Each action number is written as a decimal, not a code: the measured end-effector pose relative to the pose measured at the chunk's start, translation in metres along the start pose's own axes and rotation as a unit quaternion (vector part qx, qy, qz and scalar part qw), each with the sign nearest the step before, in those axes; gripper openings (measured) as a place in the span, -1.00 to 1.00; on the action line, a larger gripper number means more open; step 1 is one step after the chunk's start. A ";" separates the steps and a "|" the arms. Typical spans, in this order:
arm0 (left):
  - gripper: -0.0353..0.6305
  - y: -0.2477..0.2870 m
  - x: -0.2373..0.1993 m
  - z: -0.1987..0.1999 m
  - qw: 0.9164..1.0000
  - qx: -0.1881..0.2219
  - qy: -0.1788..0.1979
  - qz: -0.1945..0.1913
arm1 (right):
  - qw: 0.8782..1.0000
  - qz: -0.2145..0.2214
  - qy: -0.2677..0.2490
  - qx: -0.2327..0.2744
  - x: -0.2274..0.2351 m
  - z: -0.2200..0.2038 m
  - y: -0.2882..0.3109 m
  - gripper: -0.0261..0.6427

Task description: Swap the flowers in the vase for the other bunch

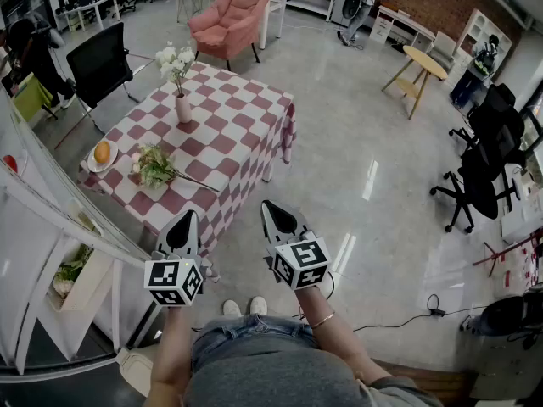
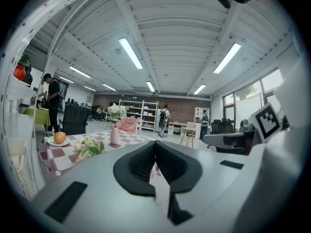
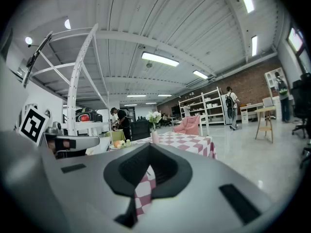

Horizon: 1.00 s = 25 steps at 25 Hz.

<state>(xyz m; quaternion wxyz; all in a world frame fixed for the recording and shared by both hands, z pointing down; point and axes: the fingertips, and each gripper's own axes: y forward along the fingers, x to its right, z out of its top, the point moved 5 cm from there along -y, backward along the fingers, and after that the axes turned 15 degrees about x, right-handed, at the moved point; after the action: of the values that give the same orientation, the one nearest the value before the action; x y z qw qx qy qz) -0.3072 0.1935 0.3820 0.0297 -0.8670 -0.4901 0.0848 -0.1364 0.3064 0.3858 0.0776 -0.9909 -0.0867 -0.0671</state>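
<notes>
While the person stands just short of the table's (image 1: 242, 130) near corner, both grippers are held out in front at about the same height, nearly level, and neither touches anything. Seen along its own jaws, the left gripper (image 1: 185, 220) is clenched, its tips meeting with nothing caught between them, and the right gripper (image 1: 270, 207) looks the same, tips together and empty. On the red-and-white checked cloth, the pink vase (image 1: 183, 108) stands upright toward the far left side of the table, with the white flowers (image 1: 176, 58) in it. Nearer the person, the other bunch (image 1: 156, 166) lies flat on the cloth, its pale blooms and green leaves toward the left edge and its stems pointing right toward the middle of the table. Just left of that bunch, a white plate (image 1: 91, 164) sits at the table's left corner with an orange (image 1: 102, 152) on it. Both bunches are well apart from the grippers. Beyond the table's far end stands a pink armchair (image 1: 229, 22), and a black chair (image 1: 100, 62) stands off its left side. White shelving (image 1: 51, 227) runs along the person's left.
</notes>
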 end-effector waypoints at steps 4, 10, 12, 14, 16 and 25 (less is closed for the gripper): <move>-0.84 0.000 0.000 -0.003 1.000 0.000 -0.005 0.000 | 1.000 0.001 0.005 0.002 0.001 -0.002 0.000 -0.89; -0.84 0.006 0.001 -0.006 1.000 -0.006 -0.012 -0.007 | 1.000 0.007 0.016 0.003 0.006 -0.003 0.002 -0.89; -0.84 0.009 0.002 -0.007 1.000 -0.007 -0.013 -0.006 | 1.000 0.014 0.020 0.004 0.007 -0.003 0.002 -0.89; -0.84 0.012 0.005 -0.007 1.000 -0.008 -0.011 -0.007 | 1.000 0.020 0.019 0.005 0.009 -0.002 0.002 -0.89; -0.84 0.016 0.008 -0.007 1.000 -0.009 -0.007 -0.009 | 1.000 0.025 0.017 0.008 0.012 0.000 0.002 -0.89; -0.84 0.036 0.024 -0.003 1.000 -0.002 0.004 -0.014 | 0.999 0.045 0.017 0.012 0.031 0.003 0.003 -0.89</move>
<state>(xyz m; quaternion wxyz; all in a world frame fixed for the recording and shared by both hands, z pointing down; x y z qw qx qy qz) -0.2643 0.1955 0.3774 0.0308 -0.8607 -0.5019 0.0797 -0.1056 0.3089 0.3868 0.0937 -0.9916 -0.0411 -0.0795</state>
